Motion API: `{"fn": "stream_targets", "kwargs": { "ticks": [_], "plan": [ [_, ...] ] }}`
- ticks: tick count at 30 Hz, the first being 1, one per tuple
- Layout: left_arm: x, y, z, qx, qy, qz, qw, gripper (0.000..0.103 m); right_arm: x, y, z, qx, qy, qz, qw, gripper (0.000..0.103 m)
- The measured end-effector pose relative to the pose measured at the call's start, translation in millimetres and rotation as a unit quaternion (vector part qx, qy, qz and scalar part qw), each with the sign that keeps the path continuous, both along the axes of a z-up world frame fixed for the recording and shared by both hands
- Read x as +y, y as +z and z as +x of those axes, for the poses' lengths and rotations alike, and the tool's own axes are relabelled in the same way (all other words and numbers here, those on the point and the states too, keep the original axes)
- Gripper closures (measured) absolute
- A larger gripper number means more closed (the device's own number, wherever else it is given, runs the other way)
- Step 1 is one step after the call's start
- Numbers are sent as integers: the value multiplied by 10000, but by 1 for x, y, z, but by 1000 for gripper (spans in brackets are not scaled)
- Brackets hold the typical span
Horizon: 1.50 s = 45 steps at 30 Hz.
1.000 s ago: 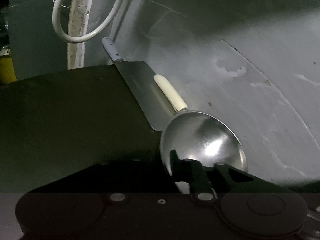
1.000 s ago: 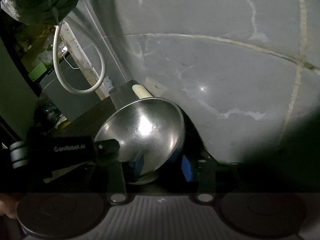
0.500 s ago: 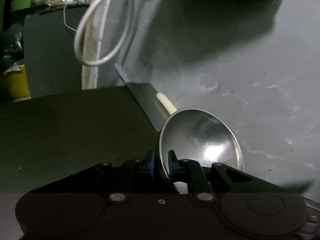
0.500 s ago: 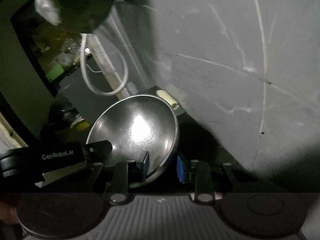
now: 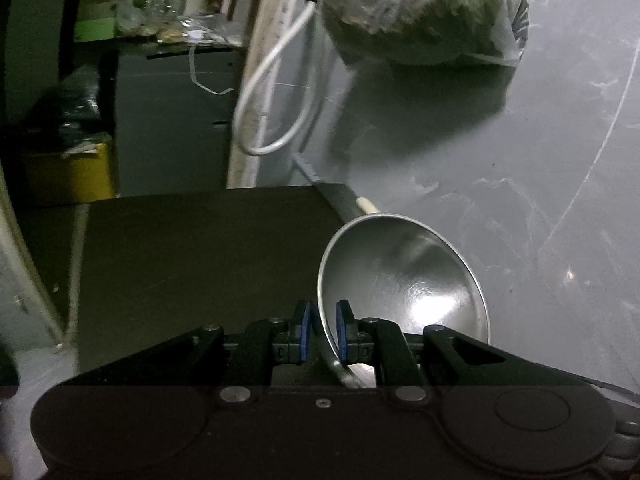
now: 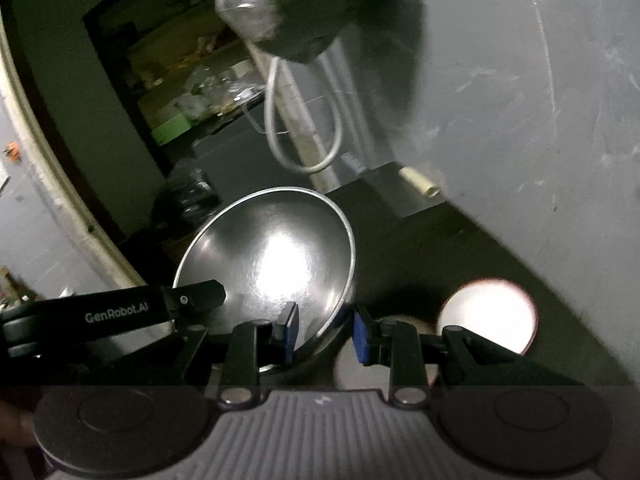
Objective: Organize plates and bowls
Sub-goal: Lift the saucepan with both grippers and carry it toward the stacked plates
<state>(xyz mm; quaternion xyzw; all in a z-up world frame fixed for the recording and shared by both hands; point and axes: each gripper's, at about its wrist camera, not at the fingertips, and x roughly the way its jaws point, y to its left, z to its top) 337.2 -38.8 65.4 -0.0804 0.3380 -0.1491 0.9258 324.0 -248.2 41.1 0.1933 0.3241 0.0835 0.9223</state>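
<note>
Two claws have the rim of one steel bowl (image 5: 404, 280) between their fingers, as far as I can read my feeds. In the left wrist view, my left claw (image 5: 321, 334) sits at lower centre, its blue pads (image 5: 305, 332) a narrow gap apart with the bowl's near rim running between them; the rim appears to touch the left pad, while a sliver of space shows at the right one, so I take it as pinched lightly. The bowl stands tilted on edge, its hollow facing right and up, filling the lower right middle of that frame above a dark counter (image 5: 192, 260).

In the right wrist view, my right claw (image 6: 325, 334) is at lower centre, its pads wider apart. The bowl's lower right rim passes between them, but I cannot tell whether they press on it. There the bowl (image 6: 272, 264) fills the centre, its hollow toward the camera, with the left claw's black finger reaching to its left rim.

Just right of the right claw, a pale round dish (image 6: 486, 314) glares at lower right, and another pale dish (image 6: 348, 364) shows partly behind the fingers. A white cord loop (image 6: 304, 128) hangs at upper centre beneath a dark plastic bag (image 5: 424, 12). A cream handle (image 6: 418, 182) lies on the counter's far edge against the grey wall (image 6: 520, 120).
</note>
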Motion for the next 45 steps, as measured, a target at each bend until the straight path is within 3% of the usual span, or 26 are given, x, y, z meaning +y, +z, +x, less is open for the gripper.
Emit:
{"fn": "stream_targets", "kwargs": {
  "ticks": [10,22,27,34,45],
  "plan": [
    [56,-2,-90,184,430,-8,9989,88,45,8,-71,139,571,-98,9982,71],
    [80,-36,-190,827,504,-252,9950,88,65,0,-169,819,1268,-500,9873,71],
    [80,-52,-214,1163,393,-251,9921,88,67,-12,-199,1170,1412,-650,9809,70],
    [73,-75,-235,1597,236,-234,9866,85,58,-27,-210,1622,1355,-629,9754,70],
    [66,-88,-233,1855,251,-113,9822,86,59,-40,-208,1905,1356,-707,9697,69]
  ]
}}
